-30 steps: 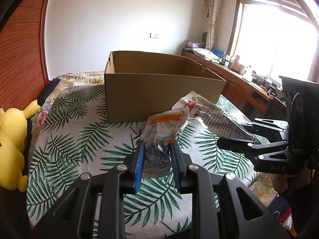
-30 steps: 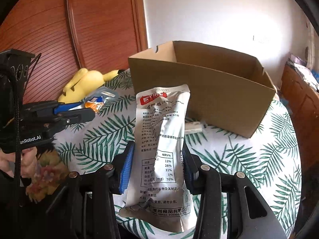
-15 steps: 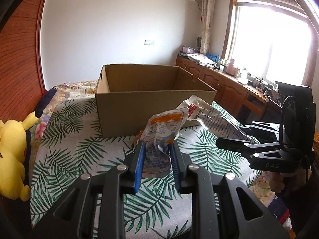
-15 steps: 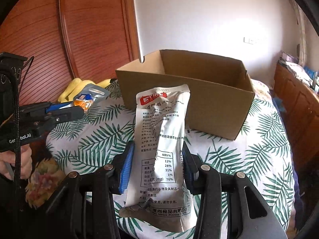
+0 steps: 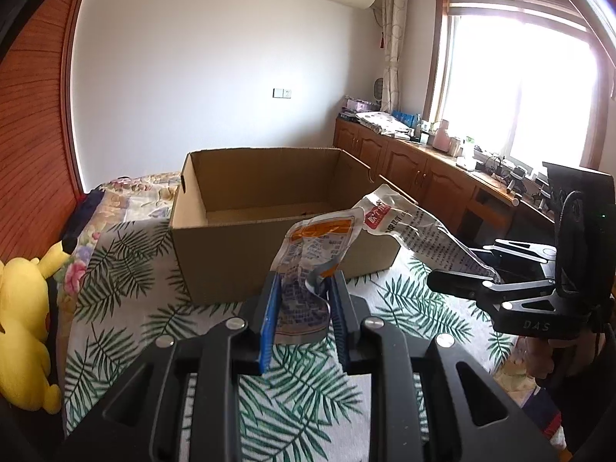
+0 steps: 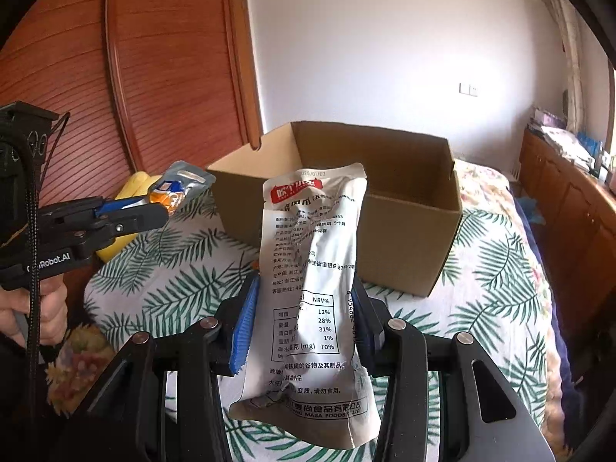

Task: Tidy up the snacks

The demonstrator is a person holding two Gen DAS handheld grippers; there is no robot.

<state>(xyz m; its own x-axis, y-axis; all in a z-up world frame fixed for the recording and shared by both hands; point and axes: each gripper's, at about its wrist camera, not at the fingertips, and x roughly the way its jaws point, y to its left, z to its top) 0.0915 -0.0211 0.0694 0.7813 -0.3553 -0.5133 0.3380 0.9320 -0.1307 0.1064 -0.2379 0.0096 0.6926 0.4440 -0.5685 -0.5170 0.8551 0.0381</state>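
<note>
1. Jaws of the left gripper (image 5: 302, 300) are clamped on a crumpled orange-and-clear snack pouch (image 5: 312, 258), which stands up between the blue pads and leans toward the cardboard box (image 5: 238, 238).
2. Jaws of the right gripper (image 6: 304, 315) are closed on a tall white snack bag (image 6: 313, 269) with a red label and printed nutrition panel; the bag stands upright, its bottom edge hanging below the fingers.
3. From the left wrist view the right gripper (image 5: 462, 283) shows at the right, holding the white snack bag (image 5: 419, 231) slanted toward the box's near right corner.
4. From the right wrist view the left gripper (image 6: 131, 211) shows at the left with the orange-and-clear snack pouch (image 6: 181, 188) at its tip, near the box's left corner.
5. Open and upright, the cardboard box (image 6: 404, 238) sits on a bed covered with a palm-leaf sheet (image 5: 127, 292); no snacks can be seen in the part of its floor that shows.
6. Beside the bed's left edge lies a yellow plush toy (image 5: 23, 331).
</note>
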